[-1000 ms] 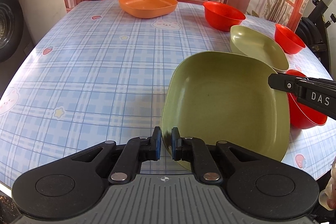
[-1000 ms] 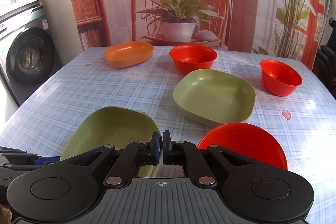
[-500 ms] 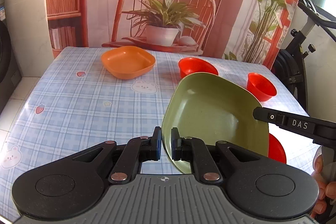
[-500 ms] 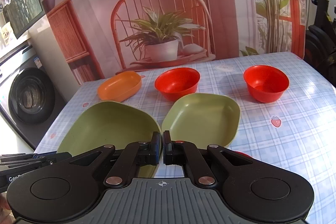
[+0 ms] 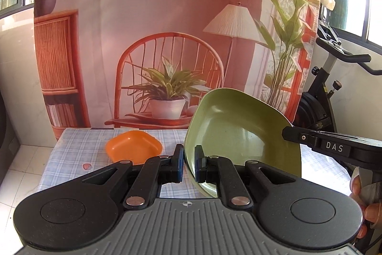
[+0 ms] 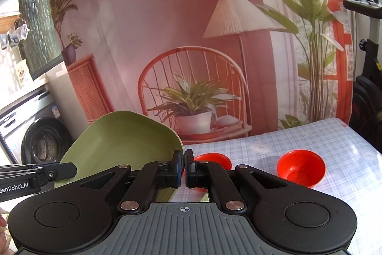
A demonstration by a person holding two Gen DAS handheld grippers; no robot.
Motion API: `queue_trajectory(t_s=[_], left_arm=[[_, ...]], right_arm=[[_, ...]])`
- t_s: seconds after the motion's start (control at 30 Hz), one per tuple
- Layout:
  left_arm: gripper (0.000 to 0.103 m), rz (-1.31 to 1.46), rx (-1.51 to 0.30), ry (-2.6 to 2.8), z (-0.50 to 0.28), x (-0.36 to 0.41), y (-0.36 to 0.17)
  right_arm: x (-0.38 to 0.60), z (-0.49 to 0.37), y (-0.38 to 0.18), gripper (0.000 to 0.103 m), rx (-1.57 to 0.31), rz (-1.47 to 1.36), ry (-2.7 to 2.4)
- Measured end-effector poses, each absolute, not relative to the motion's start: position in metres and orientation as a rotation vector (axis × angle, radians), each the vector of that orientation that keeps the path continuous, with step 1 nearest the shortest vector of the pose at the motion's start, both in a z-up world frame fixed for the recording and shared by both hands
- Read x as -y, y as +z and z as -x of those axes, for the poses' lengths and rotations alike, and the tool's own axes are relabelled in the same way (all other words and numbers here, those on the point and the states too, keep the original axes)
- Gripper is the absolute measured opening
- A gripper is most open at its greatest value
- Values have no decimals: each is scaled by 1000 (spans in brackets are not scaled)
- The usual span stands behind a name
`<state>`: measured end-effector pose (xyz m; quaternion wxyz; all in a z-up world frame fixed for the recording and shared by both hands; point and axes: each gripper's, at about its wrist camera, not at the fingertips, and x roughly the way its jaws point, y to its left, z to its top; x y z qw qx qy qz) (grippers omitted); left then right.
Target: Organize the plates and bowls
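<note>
left gripper (image 5: 189,165) pinches the near rim of a green plate (image 5: 241,133), one finger inside the dish and one outside, holding it tilted up on edge in the air well above the counter (image 5: 78,149); the right gripper (image 6: 184,167) has its fingers pressed almost together just beside the plate's other rim, and from its own view i cannot tell whether it nips that edge or closes on nothing. in the left view the right gripper's black body reaches in across the plate's far corner. an orange plate (image 5: 133,147) sits flat on the checked cloth toward the back left, and two red bowls (image 6: 301,167) rest on the right half of the counter, one partly hidden behind the right gripper. the step in hand looks like the carry: one green plate is lifted and on its way to join its like. no second green plate shows in either view, so the stacking spot is out of sight below. the next move calls for levelling the plate, bringing it down over its target with the rims lined up, and only then spreading the fingers, since a tilted release could let it slide or clatter
</note>
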<state>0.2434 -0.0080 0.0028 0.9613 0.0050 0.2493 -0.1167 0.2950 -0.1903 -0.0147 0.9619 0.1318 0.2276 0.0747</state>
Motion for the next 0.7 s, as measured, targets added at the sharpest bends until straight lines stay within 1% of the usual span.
queue_trajectory(t_s=[0.13, 0.27, 0.7], left_arm=[[10, 0, -520, -262, -267, 15, -1], [10, -11, -577, -298, -290, 28, -23], [11, -34, -832, -387, -353, 79, -132]], right_arm=[[198, -312, -10, 3, -428, -228, 137], [210, -328, -24, 3, -448, -197, 99], [261, -388, -129, 4, -707, -217, -41]])
